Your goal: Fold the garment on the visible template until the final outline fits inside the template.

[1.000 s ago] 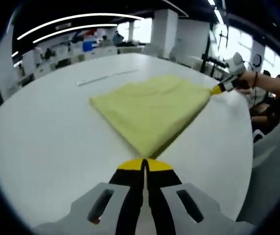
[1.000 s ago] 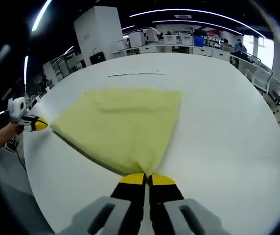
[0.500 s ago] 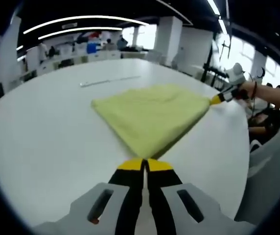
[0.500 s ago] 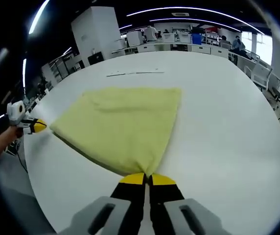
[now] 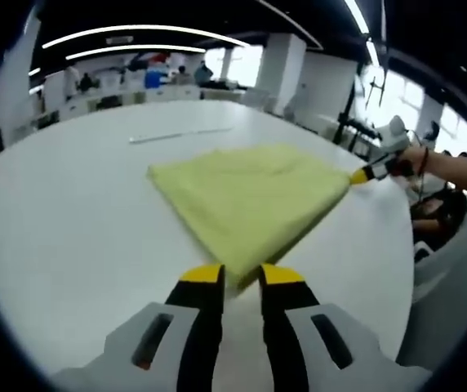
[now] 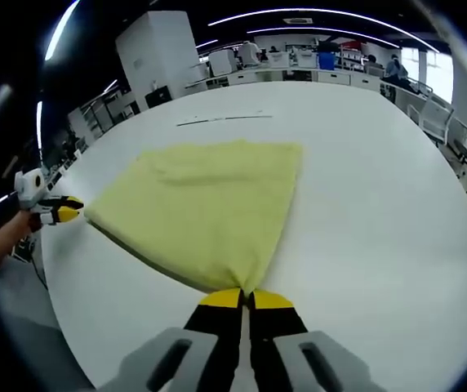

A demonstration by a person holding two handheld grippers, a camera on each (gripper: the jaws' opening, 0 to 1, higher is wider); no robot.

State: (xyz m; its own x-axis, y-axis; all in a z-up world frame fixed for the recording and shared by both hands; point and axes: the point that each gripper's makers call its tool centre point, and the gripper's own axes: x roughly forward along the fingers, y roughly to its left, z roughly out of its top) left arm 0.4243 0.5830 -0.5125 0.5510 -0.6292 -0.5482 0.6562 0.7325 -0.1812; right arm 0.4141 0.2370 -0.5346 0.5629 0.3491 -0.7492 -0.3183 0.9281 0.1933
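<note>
L tool point(image 5: 240, 276) parted, empty; R tool point(image 6: 246, 299) pinching yellow garment point(image 6: 205, 208) corner.

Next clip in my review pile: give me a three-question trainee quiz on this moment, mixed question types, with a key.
1. True or false: the left tongs are clamped on the yellow garment.
2. Which corner of the garment do the right tongs hold? A) the corner nearest them B) the far corner by the thin dark line C) none
3. Fill in: the garment lies on a ___ table.

Key:
1. False. The jaws stand apart, with the garment's corner lying between them.
2. A.
3. White.
</note>
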